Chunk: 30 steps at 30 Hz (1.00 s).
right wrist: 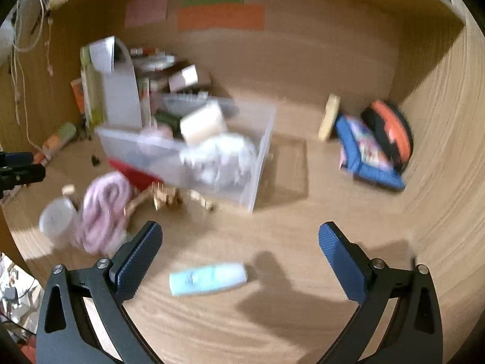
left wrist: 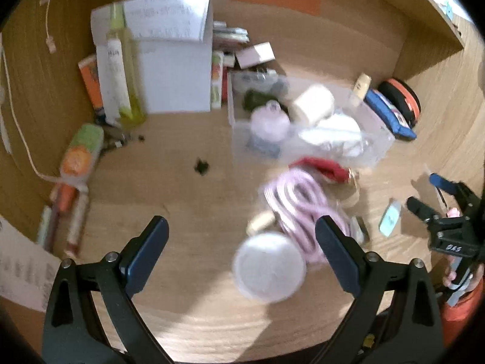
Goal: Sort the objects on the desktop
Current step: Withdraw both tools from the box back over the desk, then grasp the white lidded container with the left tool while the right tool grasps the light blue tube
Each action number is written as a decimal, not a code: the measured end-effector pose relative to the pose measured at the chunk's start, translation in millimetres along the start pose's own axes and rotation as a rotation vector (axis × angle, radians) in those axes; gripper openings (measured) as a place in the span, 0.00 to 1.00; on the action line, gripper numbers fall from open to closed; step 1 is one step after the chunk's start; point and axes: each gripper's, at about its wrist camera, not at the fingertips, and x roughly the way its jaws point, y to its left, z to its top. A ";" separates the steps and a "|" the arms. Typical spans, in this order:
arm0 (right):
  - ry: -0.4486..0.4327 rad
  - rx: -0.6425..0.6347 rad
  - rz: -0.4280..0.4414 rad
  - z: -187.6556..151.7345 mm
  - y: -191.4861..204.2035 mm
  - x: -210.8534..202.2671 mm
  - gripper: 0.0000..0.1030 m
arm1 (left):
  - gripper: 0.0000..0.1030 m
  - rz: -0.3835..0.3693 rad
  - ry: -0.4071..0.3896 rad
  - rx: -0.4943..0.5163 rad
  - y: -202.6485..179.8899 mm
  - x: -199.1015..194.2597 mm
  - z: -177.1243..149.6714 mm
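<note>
My left gripper (left wrist: 242,236) is open and empty above the wooden desk; a white round jar (left wrist: 269,267) stands between its fingers, with a coiled pink cable (left wrist: 298,209) just beyond. My right gripper (right wrist: 241,242) is open and empty; a light blue tube (right wrist: 208,278) lies on the desk between its fingers, and shows small in the left wrist view (left wrist: 390,217). A clear plastic bin (right wrist: 256,163) holds a cream block (right wrist: 203,124), white crumpled stuff and other items; it also shows in the left wrist view (left wrist: 239,127). The right gripper appears at the right of the left view (left wrist: 424,194).
A white box (left wrist: 175,72) with bottles and tubes stands at the back left. A blue pouch (right wrist: 363,154) and an orange-black case (right wrist: 391,130) lie by the right wall. Small wooden pieces (right wrist: 169,197) and a red item (left wrist: 324,166) lie by the bin. Both views are blurred.
</note>
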 end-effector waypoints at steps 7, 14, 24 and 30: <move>0.092 -0.019 0.025 -30.3 8.0 19.6 1.00 | 0.95 -0.021 0.060 -0.022 -9.0 17.1 -28.1; 0.128 -0.067 0.057 -33.5 12.7 33.2 1.00 | 0.95 0.004 0.105 -0.012 -16.7 34.0 -43.3; 0.128 -0.054 0.063 -37.3 17.4 43.4 0.98 | 0.95 0.045 0.064 -0.009 -14.0 40.8 -45.7; 0.122 -0.013 0.112 -38.0 14.2 45.1 0.87 | 0.87 0.027 0.031 -0.020 -5.3 36.2 -49.4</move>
